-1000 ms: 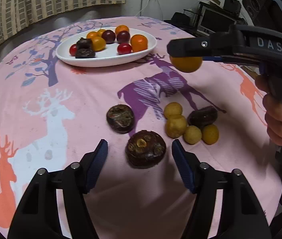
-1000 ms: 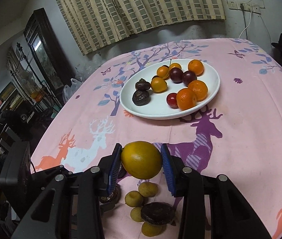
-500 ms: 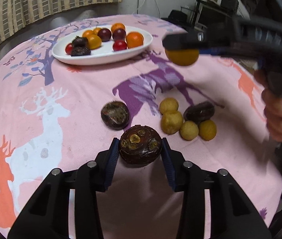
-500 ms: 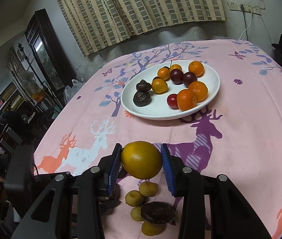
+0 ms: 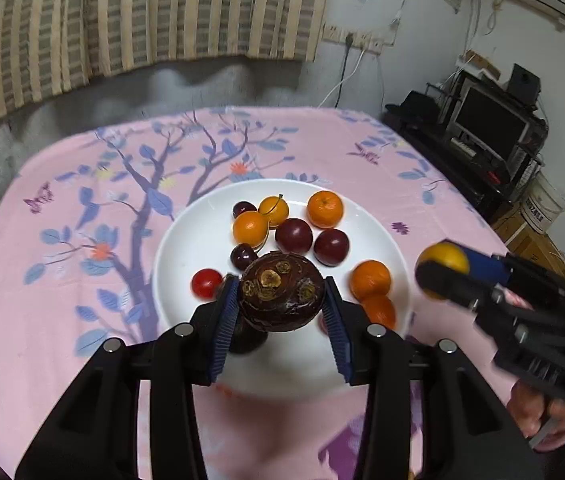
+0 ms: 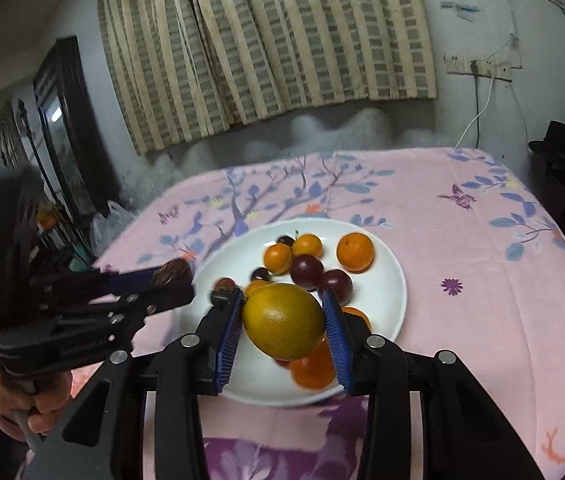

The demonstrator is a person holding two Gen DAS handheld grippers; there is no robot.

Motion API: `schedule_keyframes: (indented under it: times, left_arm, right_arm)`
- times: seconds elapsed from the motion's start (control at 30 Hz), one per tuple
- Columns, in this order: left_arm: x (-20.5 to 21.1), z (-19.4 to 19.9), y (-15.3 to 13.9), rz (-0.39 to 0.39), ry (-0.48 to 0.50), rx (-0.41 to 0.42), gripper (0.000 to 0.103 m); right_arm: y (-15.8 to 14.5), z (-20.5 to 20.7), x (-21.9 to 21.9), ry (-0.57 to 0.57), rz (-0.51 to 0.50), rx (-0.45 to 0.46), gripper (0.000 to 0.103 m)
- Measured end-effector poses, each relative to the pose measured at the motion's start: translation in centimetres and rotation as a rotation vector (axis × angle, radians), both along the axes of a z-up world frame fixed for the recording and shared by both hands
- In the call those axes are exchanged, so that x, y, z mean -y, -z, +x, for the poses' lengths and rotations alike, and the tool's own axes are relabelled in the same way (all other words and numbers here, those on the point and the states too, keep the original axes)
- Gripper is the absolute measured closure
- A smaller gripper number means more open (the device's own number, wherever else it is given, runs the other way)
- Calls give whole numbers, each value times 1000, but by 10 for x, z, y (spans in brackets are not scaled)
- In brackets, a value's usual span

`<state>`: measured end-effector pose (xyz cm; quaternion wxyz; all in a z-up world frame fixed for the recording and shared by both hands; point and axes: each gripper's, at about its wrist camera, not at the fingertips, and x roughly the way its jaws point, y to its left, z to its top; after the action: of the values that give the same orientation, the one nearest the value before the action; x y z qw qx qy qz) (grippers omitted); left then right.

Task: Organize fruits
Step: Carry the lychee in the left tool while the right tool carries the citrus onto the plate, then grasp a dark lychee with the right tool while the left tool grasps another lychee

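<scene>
- Left gripper (image 5: 282, 300): its blue pads clamp a dark brown, knobbly round fruit (image 5: 281, 291) at the centre of the left wrist view, held above the near part of the white plate (image 5: 186, 248).
- Right gripper (image 6: 284, 322): closed on a yellow-orange fruit (image 6: 283, 321) at the centre of its own view, over the plate's near edge; in the left wrist view the same gripper enters from the right of the frame, beside the plate's right rim.
- Plate contents — oranges, dark plums, cherries and a small red tomato (image 5: 206, 282) lie scattered across the middle and upper part of the dish.
- Beneath the plate lies a pink tablecloth (image 5: 62, 312) printed with a blue-leaved tree — a striped curtain (image 5: 142, 16) fills the upper frame.
</scene>
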<state>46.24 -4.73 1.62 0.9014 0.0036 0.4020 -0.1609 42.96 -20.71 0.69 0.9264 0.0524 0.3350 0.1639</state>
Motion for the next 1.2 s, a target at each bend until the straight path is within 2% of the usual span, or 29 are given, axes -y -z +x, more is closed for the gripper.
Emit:
schedule_keyframes:
  times: [0.1,0.23,0.27,0.3,0.33,0.37,0.47,0.57,0.63,0.73,0.8,0.83,0.9,0.97,1.13,1.2]
  left_arm:
    - [5,24,20,4,-11,-32,62]
    - [1,40,34,7,-30,-53,59]
    - [-2,41,34,-1,-44,-64,40]
    - [-7,40,31,-8,-68,-60,15]
    - [-12,36,25,-15,-91,-35,8]
    - [-19,24,14,-26,-121,18,6]
    - [-32,-11,-9,-12,-138,74,5]
    - [-43,-53,-16,11,-152,91,5]
    - [-48,-89,-11,20,-141,75,5]
    - [-56,-138,7,-13,-134,32,5]
    - [-59,-164,25,-48,-115,4,4]
    - [-58,-173,34,-53,-110,-5,4]
    - [-57,-185,47,-36,-117,-14,4]
    - [-54,-189,50,-19,-123,-25,4]
    - [-55,-194,41,-10,-144,37,5]
    - [-58,-191,42,-12,-164,34,5]
  right_arm:
    - [21,22,-3,-12,-11,-35,62]
    - [30,34,-7,-34,-25,-21,61]
    - [28,32,-7,-25,-32,-8,44]
    - [23,25,-5,10,-44,23,22]
    - [18,17,-5,23,-45,49,19]
    - [11,7,-3,16,-42,69,19]
    - [-3,-28,-2,-19,-39,100,19]
    - [-6,-72,-4,-64,-59,113,19]
    - [-2,-96,-4,-90,-85,91,19]
    - [13,-125,-2,-79,-131,1,19]
    - [24,-139,6,-78,-58,-44,19]
    - [31,-145,10,-99,-6,-86,19]
    - [40,-153,11,-118,34,-148,19]
    - [45,-163,8,-131,16,-158,19]
    - [54,-173,3,-131,-11,-173,20]
    - [57,-170,3,-138,-10,-200,25]
